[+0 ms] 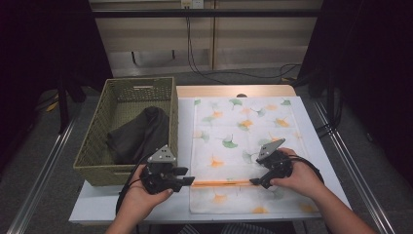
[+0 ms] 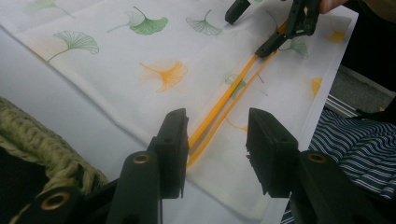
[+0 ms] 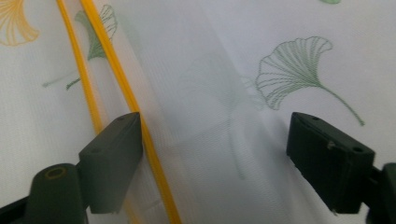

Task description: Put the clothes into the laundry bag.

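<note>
A sheer white cloth (image 1: 243, 136) printed with green and orange ginkgo leaves lies flat on the table. Two thin orange bands (image 1: 221, 184) run along its near part. My left gripper (image 1: 187, 176) sits at the bands' left end. In the left gripper view its jaws (image 2: 217, 140) stand open over the cloth's edge, and the orange bands (image 2: 229, 95) pass beside the left jaw. My right gripper (image 1: 255, 181) is at the bands' right end. Its jaws (image 3: 215, 149) are wide apart just above the cloth, with an orange band (image 3: 116, 79) by the left jaw.
A woven green basket (image 1: 97, 131) stands left of the cloth, with a dark garment (image 1: 139, 134) inside it. The white table (image 1: 122, 200) ends close behind my hands. Cables lie on the floor beyond the far edge.
</note>
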